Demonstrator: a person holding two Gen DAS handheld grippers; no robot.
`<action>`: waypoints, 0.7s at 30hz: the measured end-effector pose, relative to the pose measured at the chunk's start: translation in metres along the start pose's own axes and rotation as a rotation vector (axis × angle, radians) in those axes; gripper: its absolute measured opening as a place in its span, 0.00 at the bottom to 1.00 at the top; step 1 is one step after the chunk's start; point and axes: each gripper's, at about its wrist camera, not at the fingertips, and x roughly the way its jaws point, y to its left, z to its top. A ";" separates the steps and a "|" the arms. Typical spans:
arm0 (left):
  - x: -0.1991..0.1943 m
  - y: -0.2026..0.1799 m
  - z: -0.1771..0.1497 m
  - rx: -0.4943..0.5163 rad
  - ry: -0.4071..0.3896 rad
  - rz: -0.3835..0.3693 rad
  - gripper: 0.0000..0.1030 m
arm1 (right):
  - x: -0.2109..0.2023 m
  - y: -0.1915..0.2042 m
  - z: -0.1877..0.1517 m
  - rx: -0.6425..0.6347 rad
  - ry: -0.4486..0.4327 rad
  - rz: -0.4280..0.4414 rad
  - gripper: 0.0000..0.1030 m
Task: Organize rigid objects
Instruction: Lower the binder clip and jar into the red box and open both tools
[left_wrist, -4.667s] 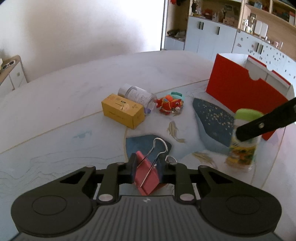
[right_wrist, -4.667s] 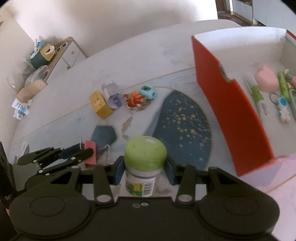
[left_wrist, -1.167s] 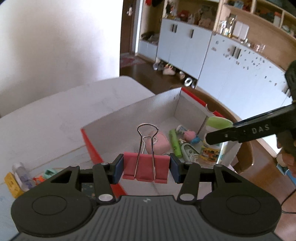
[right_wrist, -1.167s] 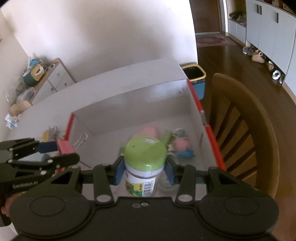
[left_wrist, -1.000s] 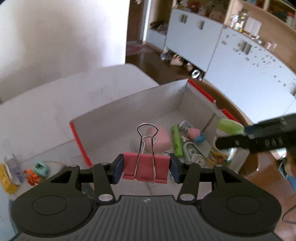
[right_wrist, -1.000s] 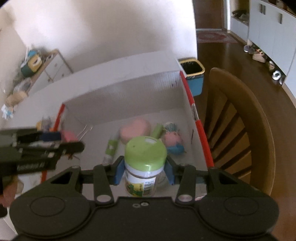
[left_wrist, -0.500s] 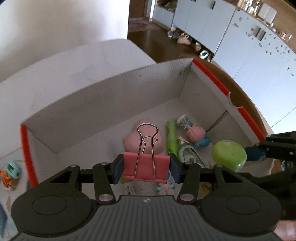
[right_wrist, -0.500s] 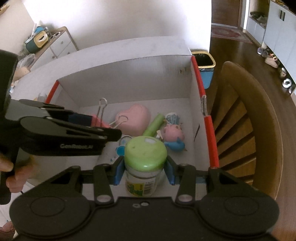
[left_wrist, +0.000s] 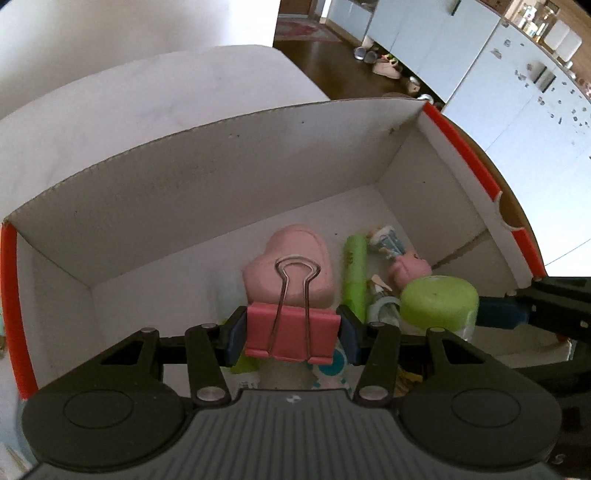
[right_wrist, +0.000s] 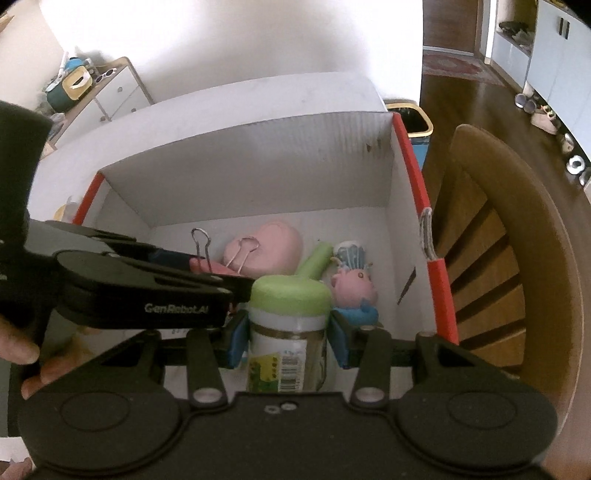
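Two handheld grippers are held over an open box (left_wrist: 258, 177), white inside w/ red outer walls, on a white table (left_wrist: 147, 96). Both are angled steeply down into it, prob. so each item can be let go low inside rather than dropped.

The left gripper (left_wrist: 291, 334) has its jaws pinched on a pink binder clip (left_wrist: 291, 332), gripped by the body w/ wire handles pointing away from the camera. The right gripper (right_wrist: 286, 341) has its jaws clamped on a green-lidded jar (right_wrist: 288, 325), held upright by the sides below the lid. Both items are above the box floor, not yet set down.

Already lying in the box: a pink heart case (right_wrist: 269, 251), a green marker (left_wrist: 354, 273), a pig figure (right_wrist: 352, 288).

Vs. about a second ago: less room and more box interior is seen, so both grippers have been lowered and brought closer together. Grip widths look unchanged.
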 end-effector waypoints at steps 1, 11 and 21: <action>0.000 0.001 0.000 -0.001 -0.002 -0.001 0.48 | 0.001 0.000 -0.001 0.003 0.003 0.000 0.43; -0.001 0.006 -0.005 -0.020 0.010 -0.007 0.48 | -0.003 0.001 -0.009 0.006 -0.005 0.011 0.49; -0.021 0.011 -0.012 -0.046 -0.023 -0.030 0.55 | -0.026 0.006 -0.020 0.006 -0.044 0.033 0.59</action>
